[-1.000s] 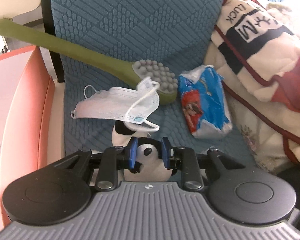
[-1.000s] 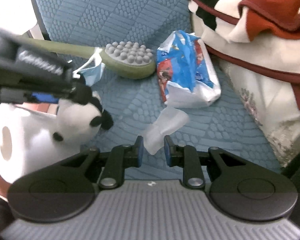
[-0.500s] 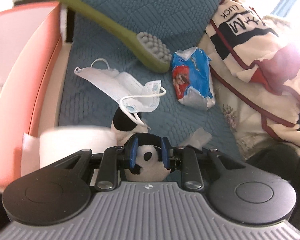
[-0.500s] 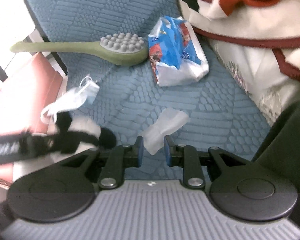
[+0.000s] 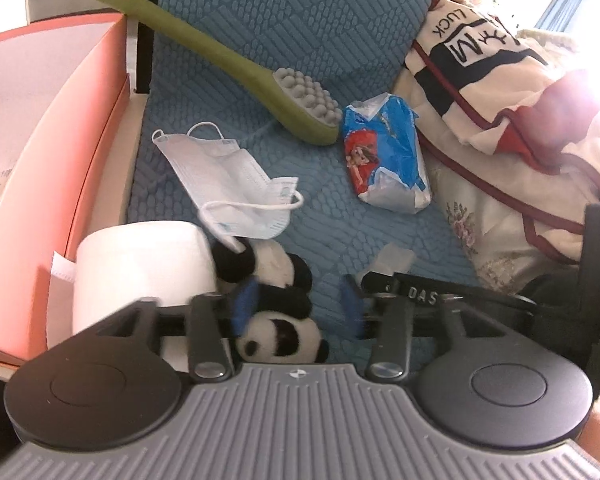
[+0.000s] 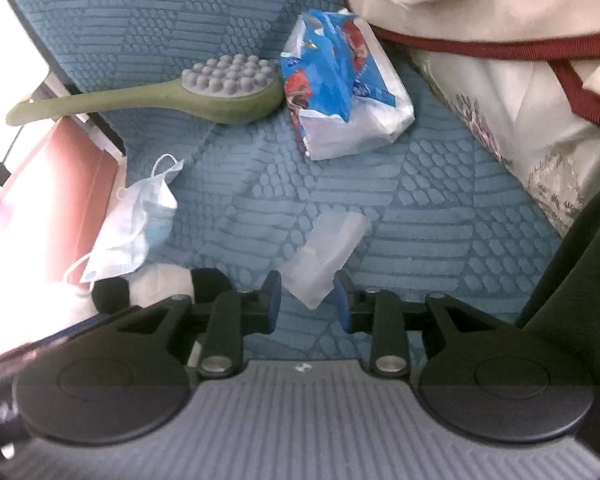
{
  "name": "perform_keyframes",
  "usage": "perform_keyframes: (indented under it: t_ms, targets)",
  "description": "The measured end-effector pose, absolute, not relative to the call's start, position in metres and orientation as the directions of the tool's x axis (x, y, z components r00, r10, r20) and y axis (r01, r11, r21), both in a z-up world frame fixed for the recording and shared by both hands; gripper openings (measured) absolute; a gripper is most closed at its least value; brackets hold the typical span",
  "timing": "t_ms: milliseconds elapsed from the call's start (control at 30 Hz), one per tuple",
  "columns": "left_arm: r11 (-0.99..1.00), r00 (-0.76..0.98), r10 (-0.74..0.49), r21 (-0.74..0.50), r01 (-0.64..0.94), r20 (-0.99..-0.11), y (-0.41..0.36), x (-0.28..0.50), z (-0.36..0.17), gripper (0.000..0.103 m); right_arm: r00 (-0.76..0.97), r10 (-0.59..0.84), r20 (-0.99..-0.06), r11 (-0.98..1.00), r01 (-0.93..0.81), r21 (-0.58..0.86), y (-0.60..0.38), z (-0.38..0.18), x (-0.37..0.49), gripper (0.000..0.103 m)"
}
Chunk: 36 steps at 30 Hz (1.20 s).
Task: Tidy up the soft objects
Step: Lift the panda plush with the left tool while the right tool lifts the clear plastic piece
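Two grippers work the blue cushion [image 5: 320, 32]: left gripper [image 5: 298, 310], jaws just opening, releases the panda toy [image 5: 276, 320] beside the tissue roll [image 5: 140, 264]; right gripper [image 6: 307, 307] loosens around a clear wrapper [image 6: 324, 252]. Best withdrawn straight, without snagging.

A blue-teal quilted cover [image 5: 308, 32] with a raised geometric pattern spreads over the seat and up its back. To the right lies a heap of cream fabric [image 5: 512, 92] with dark red piping and black lettering, over a pale floral-printed cloth [image 5: 472, 236]. On the left stands a salmon-orange panel [image 5: 56, 128], possibly the side of a box or cabinet. Strong daylight glares in at the upper right [image 5: 596, 80], washing out detail there.
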<state>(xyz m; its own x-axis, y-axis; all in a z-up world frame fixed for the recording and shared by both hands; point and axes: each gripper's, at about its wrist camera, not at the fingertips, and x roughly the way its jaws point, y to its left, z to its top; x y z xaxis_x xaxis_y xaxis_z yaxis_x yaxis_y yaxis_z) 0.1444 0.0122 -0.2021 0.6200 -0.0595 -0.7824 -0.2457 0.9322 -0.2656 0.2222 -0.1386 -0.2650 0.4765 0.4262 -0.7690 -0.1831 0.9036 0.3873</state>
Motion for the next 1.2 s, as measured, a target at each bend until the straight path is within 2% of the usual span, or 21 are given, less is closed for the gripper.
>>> perform_keyframes:
  t_ms: [67,333,500,667,800,833,867,900,933,1067,1200]
  targets:
    - [0.939,0.612,-0.027,-0.230,-0.255,-0.790,0.007,0.145,-0.203,0.071,0.465,0.433,-0.772,0.898,-0.153,0.412,-0.143,-0.268,0.227,0.036]
    - [0.971,0.578,0.043,-0.102,-0.216,-0.815,-0.014,0.151,-0.209,0.072,0.439,0.455,-0.775,0.880,-0.089,0.467,-0.156,-0.272,0.248,0.036]
    - [0.990,0.552,0.082,0.005,-0.141,-0.830,-0.031,0.153,-0.217,0.077,0.419,0.465,-0.779,0.878,-0.104,0.468,-0.150,-0.274,0.254,0.033]
    - [0.985,0.551,0.169,0.121,-0.124,-0.817,-0.043,0.153,-0.227,0.076,0.413,0.472,-0.779,0.875,-0.113,0.471,-0.148,-0.273,0.257,0.027]
    - [0.967,0.552,0.248,0.237,-0.094,-0.796,-0.057,0.155,-0.240,0.075,0.427,0.474,-0.770,0.874,-0.121,0.471,-0.149,-0.271,0.257,0.026]
    - [0.962,0.554,0.262,0.256,-0.089,-0.790,-0.060,0.155,-0.242,0.075,0.428,0.474,-0.769,0.874,-0.122,0.471,-0.149,-0.271,0.257,0.026]
    - [0.957,0.559,0.276,0.275,-0.088,-0.782,-0.061,0.154,-0.244,0.069,0.430,0.475,-0.768,0.873,-0.122,0.472,-0.149,-0.271,0.257,0.026]
    - [0.947,0.565,0.303,0.311,-0.087,-0.767,-0.063,0.154,-0.246,0.058,0.432,0.474,-0.767,0.873,-0.121,0.472,-0.150,-0.272,0.257,0.026]
    - [0.942,0.570,0.313,0.327,-0.082,-0.759,-0.064,0.154,-0.247,0.058,0.434,0.473,-0.767,0.874,-0.121,0.470,-0.150,-0.271,0.256,0.026]
    - [0.957,0.589,0.273,0.278,-0.084,-0.761,-0.055,0.154,-0.242,0.056,0.443,0.467,-0.765,0.878,-0.132,0.460,-0.150,-0.269,0.255,0.026]
    - [0.986,0.611,0.167,0.116,-0.123,-0.774,-0.042,0.156,-0.227,0.055,0.451,0.470,-0.759,0.878,-0.151,0.454,-0.152,-0.262,0.254,0.026]
